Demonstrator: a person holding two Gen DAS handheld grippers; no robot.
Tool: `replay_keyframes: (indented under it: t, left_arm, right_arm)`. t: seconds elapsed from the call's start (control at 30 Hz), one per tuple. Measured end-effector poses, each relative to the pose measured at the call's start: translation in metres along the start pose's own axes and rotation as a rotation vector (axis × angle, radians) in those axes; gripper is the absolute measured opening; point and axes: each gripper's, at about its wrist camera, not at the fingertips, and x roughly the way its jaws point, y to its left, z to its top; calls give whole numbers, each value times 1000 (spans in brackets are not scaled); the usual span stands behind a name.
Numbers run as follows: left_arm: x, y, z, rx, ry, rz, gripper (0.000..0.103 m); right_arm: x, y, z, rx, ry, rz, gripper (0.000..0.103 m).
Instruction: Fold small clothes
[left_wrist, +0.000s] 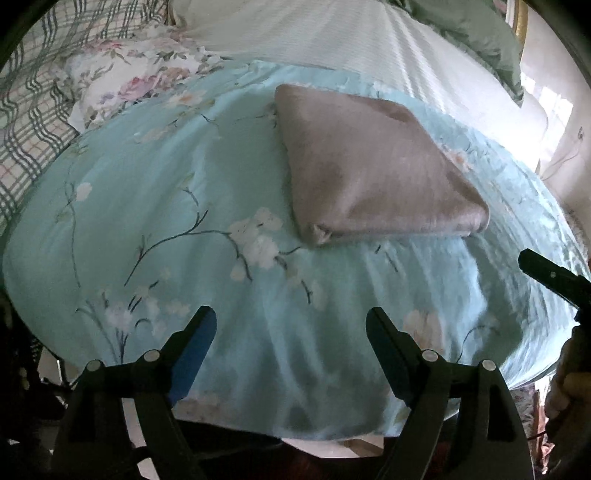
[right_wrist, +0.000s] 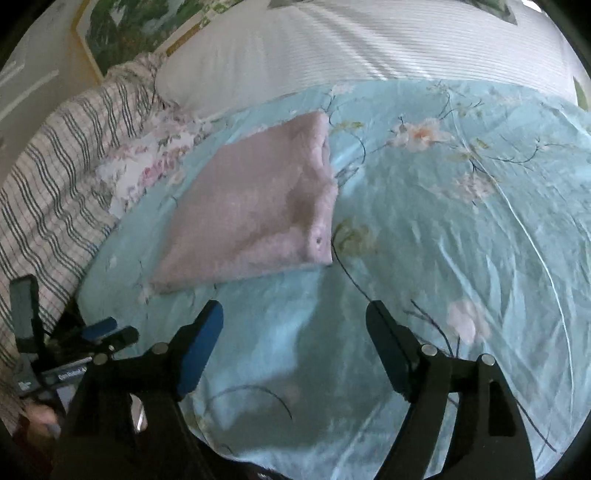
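Observation:
A folded pinkish-grey cloth (left_wrist: 373, 170) lies flat on the light blue floral bedspread (left_wrist: 184, 206). In the right wrist view the folded cloth (right_wrist: 255, 206) lies left of centre on the bedspread (right_wrist: 461, 236). My left gripper (left_wrist: 291, 325) is open and empty, held back from the cloth near the bed's front edge. My right gripper (right_wrist: 295, 317) is open and empty, just short of the cloth's near edge. The right gripper's finger also shows at the right edge of the left wrist view (left_wrist: 550, 277). The left gripper shows at the lower left of the right wrist view (right_wrist: 99, 332).
A white ribbed pillow (left_wrist: 332, 40) lies behind the bedspread, with a floral pillow (left_wrist: 129, 81) and a plaid cloth (left_wrist: 33, 110) at the left. A green cloth (left_wrist: 480, 33) lies at the far right. A framed picture (right_wrist: 122, 33) hangs on the wall.

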Motion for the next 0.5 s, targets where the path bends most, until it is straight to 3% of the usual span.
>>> replay_keyframes:
  t: [0.27,0.5]
  left_arm:
    - [-32,-10,4,113,-81,80,84]
    - [-69,-14,24,152,-200,54,89]
  right_arm:
    - [-2,18,-6,-75,38,8,89]
    - [-21,30,-3,-142,-5,24,98]
